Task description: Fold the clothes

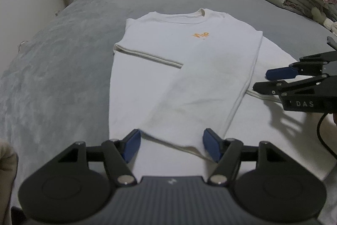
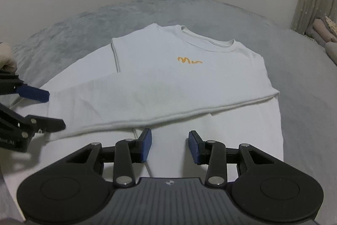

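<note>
White long-sleeved shirt (image 1: 160, 77) on bed (image 1: 52, 69), sleeve folded across; left gripper (image 1: 171, 143) wide, right gripper (image 2: 170, 146) narrower, both empty; next, grasp the hem.

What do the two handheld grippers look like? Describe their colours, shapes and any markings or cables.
Both the left gripper and right gripper have black linkage arms, blue pads, silver pivot screws and ribbed grey bodies with round black sides. The right one shows white letters "DAS" and a black cable.

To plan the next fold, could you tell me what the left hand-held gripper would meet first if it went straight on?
Probably the folded-over sleeve of the white sweatshirt; the left hand-held gripper points down at its cuff end, open and empty.
</note>
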Demonstrator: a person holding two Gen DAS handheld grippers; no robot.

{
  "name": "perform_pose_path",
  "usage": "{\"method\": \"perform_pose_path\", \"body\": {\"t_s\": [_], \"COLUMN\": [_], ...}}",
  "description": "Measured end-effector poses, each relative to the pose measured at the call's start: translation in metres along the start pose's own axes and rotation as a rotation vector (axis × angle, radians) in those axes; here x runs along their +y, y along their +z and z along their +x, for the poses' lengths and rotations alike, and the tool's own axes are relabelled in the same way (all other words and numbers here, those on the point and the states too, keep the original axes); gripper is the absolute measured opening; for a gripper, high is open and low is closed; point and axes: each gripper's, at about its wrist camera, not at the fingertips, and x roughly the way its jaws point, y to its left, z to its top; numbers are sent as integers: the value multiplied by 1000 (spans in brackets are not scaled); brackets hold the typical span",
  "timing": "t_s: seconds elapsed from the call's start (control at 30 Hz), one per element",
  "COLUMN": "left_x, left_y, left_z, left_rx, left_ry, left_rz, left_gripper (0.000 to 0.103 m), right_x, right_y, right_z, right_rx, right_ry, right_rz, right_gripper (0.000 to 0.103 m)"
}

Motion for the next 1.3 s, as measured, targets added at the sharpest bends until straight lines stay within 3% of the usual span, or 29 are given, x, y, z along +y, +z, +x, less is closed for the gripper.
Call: {"method": "perform_pose_path", "body": {"t_s": [0.3,0.43,0.53,0.7,0.83,1.1,1.3], "left_x": [5,8,3,-24,-37,-8,9], "left_y": [1,5,5,0,-7,-5,7], "left_z": [-16,-34,-35,-13,-1,-8,-28], "left_rx": [-23,-123,-148,-94,-65,-8,-92], "left_ry": [4,-12,-39,-44,8,-52,-20], "left_rz": [-3,-14,-14,58,115,35,-39], "left_gripper": [65,65,65,65,69,73,80], "right_x": [-12,-20,-23,-24,-26,-33,-42], "right_y": [-4,-11,-14,-15,-19,-28,-25], "right_z": [-23,-33,-35,-30,-31,-43,-57], "right_rx": [5,32,57,87,102,129,64], "right_ry": [31,30,46,64,75,121,159], "right_rz": [43,62,77,81,51,-37,18], "right_gripper": [38,38,37,38,40,44,46]}}
